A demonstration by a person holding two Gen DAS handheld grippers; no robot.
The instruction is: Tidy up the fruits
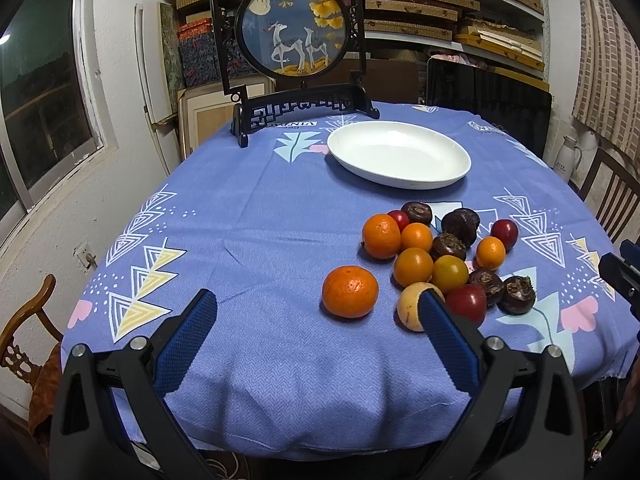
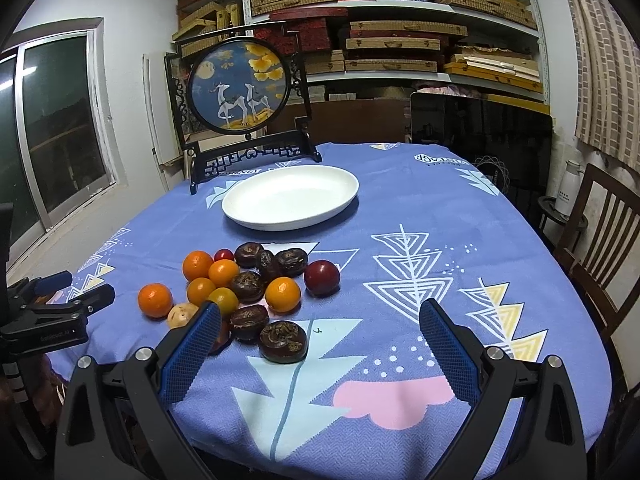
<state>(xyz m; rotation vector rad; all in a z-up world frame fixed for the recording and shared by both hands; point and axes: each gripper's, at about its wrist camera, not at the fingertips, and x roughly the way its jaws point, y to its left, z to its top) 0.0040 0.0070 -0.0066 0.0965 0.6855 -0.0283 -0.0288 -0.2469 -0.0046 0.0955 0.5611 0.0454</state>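
A pile of fruit lies on the blue tablecloth: oranges (image 1: 381, 236), yellow-orange tomatoes (image 1: 450, 274), red plums (image 1: 466, 302), dark water chestnuts (image 1: 518, 294) and a pale round fruit (image 1: 412, 306). One orange (image 1: 350, 291) sits apart to the left. An empty white oval plate (image 1: 400, 154) stands behind them; it also shows in the right wrist view (image 2: 291, 197). My left gripper (image 1: 318, 306) is open and empty, near the lone orange. My right gripper (image 2: 320, 316) is open and empty, right of the pile (image 2: 244, 286).
A framed round deer picture on a black stand (image 1: 294, 28) stands at the table's far edge. Wooden chairs (image 2: 600, 248) stand at the right and at the left (image 1: 24, 340). A window fills the left wall; shelves of boxes line the back.
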